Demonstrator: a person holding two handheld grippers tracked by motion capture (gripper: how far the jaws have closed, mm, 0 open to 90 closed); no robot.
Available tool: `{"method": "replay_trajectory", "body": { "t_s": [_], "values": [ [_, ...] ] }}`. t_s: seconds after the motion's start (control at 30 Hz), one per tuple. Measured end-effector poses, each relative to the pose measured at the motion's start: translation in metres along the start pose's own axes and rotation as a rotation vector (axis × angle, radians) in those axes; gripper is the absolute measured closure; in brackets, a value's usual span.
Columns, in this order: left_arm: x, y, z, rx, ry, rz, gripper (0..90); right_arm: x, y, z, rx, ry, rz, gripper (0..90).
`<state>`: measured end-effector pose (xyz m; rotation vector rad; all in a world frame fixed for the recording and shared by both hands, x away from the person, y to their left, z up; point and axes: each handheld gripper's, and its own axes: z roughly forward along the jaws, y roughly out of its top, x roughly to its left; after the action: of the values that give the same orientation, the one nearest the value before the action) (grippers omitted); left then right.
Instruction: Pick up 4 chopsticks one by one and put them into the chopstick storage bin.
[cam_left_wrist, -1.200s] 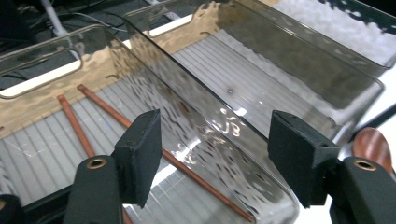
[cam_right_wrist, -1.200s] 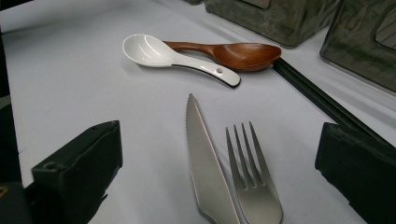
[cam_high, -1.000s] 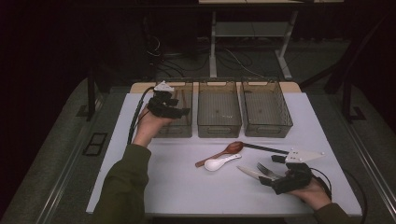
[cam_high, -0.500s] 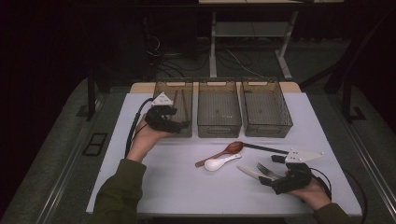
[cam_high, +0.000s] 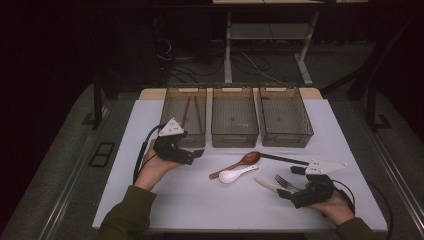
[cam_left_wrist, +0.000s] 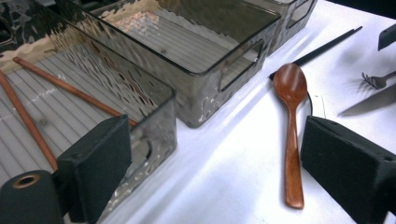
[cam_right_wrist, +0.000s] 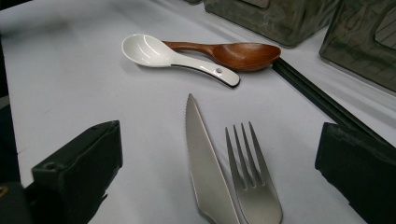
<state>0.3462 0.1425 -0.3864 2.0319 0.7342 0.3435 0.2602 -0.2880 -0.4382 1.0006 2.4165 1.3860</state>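
My left gripper (cam_high: 196, 155) hovers just in front of the left clear bin (cam_high: 170, 111). Its jaws have just been opening and stand open with nothing between them (cam_left_wrist: 219, 177). Two wooden chopsticks (cam_high: 192, 112) (cam_left_wrist: 70, 91) lie in that bin. A wooden spoon (cam_high: 245, 161) (cam_left_wrist: 290, 116) and a white spoon (cam_high: 235, 174) (cam_right_wrist: 163, 53) lie mid-table. My right gripper (cam_high: 286, 194) rests open at the front right. A knife (cam_right_wrist: 203, 172) and a fork (cam_right_wrist: 254, 186) lie on the table between its jaws, untouched.
A middle bin (cam_high: 234, 136) and a right bin (cam_high: 286, 139) stand beside the left one at the table's back. Black chopsticks (cam_high: 282, 159) (cam_right_wrist: 322, 100) lie behind the wooden spoon. Cables trail from both grippers. The white table (cam_high: 200, 205) ends near my forearms.
My left gripper has drawn back from over the left bin toward the person and sunk a little, its jaws wider. The right hand has stayed put.
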Motion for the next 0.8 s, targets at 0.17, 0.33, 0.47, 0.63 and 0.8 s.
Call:
{"method": "replay_trajectory", "body": {
  "t_s": [0.17,0.33,0.47,0.63,0.8],
  "values": [
    [-0.013,-0.016,-0.008,0.0,-0.011,0.003,1.5,0.0,0.0,0.0,-0.003,0.001,0.003,0.6],
    [-0.022,-0.031,-0.012,0.01,-0.013,-0.008,0.0,0.0,0.0,-0.001,-0.005,0.002,-0.006,0.6],
    [-0.028,-0.04,-0.018,-0.001,-0.023,0.003,0.0,0.0,0.0,-0.001,-0.005,0.001,-0.002,0.6],
    [-0.038,-0.052,-0.022,0.001,-0.042,0.006,0.0,0.0,0.0,-0.001,-0.004,0.0,-0.003,0.6],
    [-0.043,-0.061,-0.028,-0.007,-0.047,0.014,0.0,0.0,0.0,-0.001,-0.003,0.001,-0.005,0.6]
  ]
}}
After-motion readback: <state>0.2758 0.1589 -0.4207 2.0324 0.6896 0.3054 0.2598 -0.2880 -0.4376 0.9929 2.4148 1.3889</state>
